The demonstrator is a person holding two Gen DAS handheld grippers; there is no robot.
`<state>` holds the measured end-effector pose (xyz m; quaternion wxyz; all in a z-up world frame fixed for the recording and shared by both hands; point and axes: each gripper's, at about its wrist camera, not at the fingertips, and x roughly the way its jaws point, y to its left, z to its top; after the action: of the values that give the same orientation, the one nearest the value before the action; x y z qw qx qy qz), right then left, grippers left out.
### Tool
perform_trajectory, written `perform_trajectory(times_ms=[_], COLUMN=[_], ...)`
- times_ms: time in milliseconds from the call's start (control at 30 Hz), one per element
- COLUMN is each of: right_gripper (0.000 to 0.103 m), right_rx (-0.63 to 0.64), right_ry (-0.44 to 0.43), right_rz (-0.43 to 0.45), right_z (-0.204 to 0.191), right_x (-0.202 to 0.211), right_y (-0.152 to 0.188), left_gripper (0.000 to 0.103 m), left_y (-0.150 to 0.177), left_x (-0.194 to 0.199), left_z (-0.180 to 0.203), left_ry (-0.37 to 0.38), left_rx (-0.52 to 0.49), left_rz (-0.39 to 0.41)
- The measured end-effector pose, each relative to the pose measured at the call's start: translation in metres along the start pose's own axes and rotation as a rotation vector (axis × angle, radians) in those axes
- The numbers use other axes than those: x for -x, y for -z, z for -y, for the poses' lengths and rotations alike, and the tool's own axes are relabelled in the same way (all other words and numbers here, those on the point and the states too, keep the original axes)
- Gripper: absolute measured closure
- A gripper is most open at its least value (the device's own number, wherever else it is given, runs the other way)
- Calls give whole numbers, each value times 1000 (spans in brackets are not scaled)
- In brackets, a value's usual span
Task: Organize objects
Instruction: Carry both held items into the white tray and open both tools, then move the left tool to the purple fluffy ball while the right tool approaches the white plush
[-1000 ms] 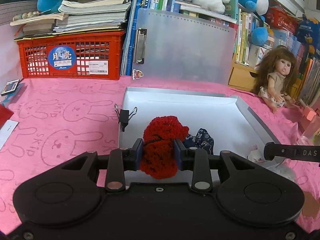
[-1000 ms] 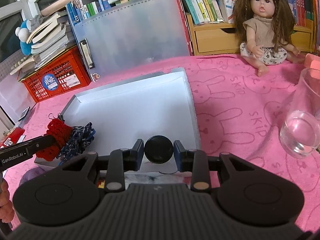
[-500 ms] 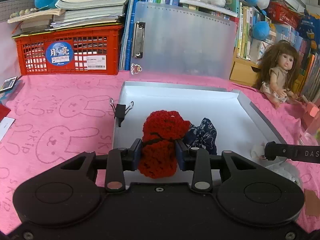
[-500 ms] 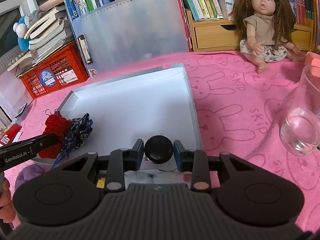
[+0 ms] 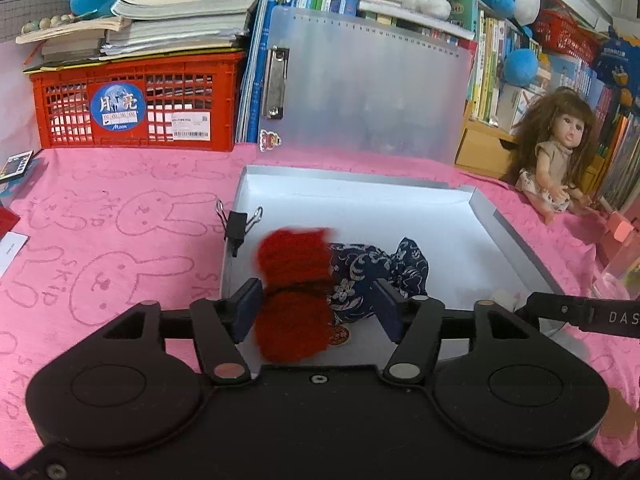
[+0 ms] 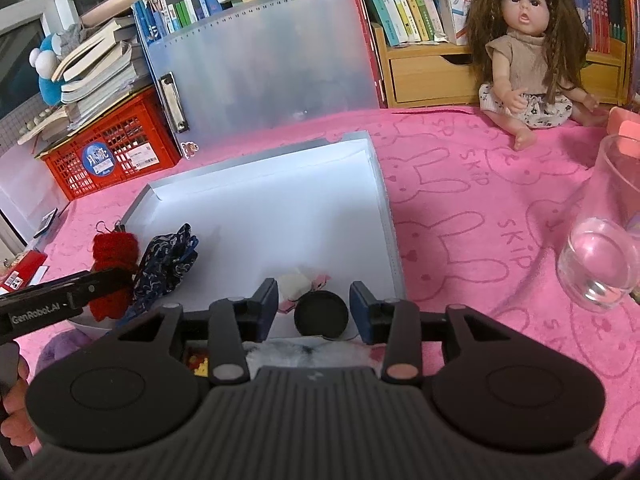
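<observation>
1. My left hand-held gripper (image 5: 316, 306) has its jaws opening. The fuzzy red crocheted piece (image 5: 294, 292) sits between them, against the left pad, and the right pad stands clear of it, so I judge the hold is let go.

2. That red piece hangs low over the near left corner of the shallow white cardboard tray (image 5: 504, 224), touching the dark blue floral fabric pouch (image 5: 380, 270) already lying there. I read this as grouping the soft things together.

3. My right hand-held gripper (image 6: 314, 306) is opening too. The small round black cap (image 6: 320, 314) rests between its pads with a gap on each side, so nothing is gripped.

4. The cap lies at the tray's near edge, just beside a small white plush bit (image 6: 296, 284).

5. A black binder clip (image 5: 236, 226) is clamped on the tray's left wall; I cannot tell why.

6. Out on the pink bunny-print cloth (image 6: 460, 208) over the bench, a clear drinking glass (image 6: 600, 256) stands to the right and a long-haired doll (image 6: 528, 52) sits at the back, both outside the tray, possibly next to sort.
</observation>
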<state>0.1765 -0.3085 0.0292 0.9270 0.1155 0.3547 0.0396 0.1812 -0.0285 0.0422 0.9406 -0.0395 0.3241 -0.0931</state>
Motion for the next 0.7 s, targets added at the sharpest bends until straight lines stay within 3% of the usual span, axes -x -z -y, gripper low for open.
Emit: perform_trajectory(times_ms=[300,700], right_gripper=[42,26], right_rx=[21,67], right_ry=[-21,-77], right_rz=[22,48], right_z=[-4,-9], right_x=[21,52], right_y=[2,16], left_gripper=[33,19], left_y=[0,18], left_x=[29,77], left_z=[-3,-3], left_ry=[10,16], left_rx=[-26,-114], left_rz=[24,57])
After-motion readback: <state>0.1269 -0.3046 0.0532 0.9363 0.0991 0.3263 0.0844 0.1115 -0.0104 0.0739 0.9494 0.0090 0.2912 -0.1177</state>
